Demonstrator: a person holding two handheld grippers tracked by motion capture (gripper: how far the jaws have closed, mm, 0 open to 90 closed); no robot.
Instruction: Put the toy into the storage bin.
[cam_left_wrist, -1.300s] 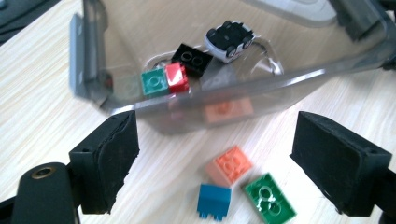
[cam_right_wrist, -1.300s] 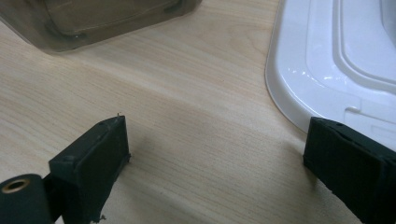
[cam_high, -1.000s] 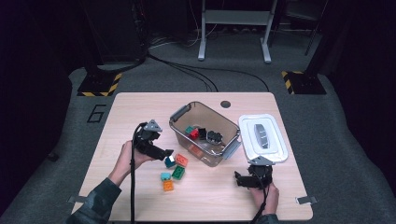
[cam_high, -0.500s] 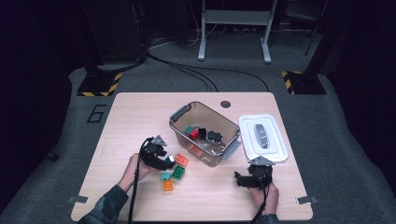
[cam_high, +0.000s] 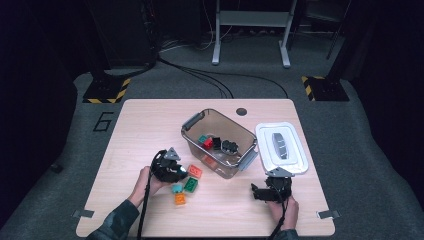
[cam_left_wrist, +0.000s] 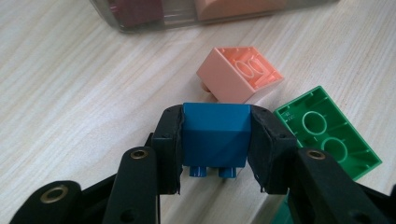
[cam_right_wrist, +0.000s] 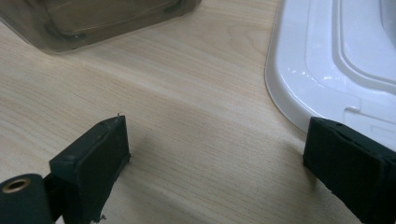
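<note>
Overhead first: left gripper (cam_high: 172, 172) sits low on the table (cam_high: 140, 130) at the loose brick cluster beside the clear bin (cam_high: 220, 142); right gripper (cam_high: 267, 192) is parked near the white lid (cam_high: 280, 147). I count a few bricks already in the bin, and orange (cam_high: 180, 198), green (cam_high: 190, 184) and salmon (cam_high: 195, 171) ones outside it.

Left gripper view: jaws have just been closing and now clamp the blue brick (cam_left_wrist: 215, 137) from both sides, studs down, not clearly off the wood. Salmon and green bricks lie just beyond it.

Right gripper view: jaws wide apart, nothing between them, lid edge by one pad.

My read: sorting partly done; blue brick gripped, lift and drop pending, then the other loose bricks, maybe the lid.
</note>
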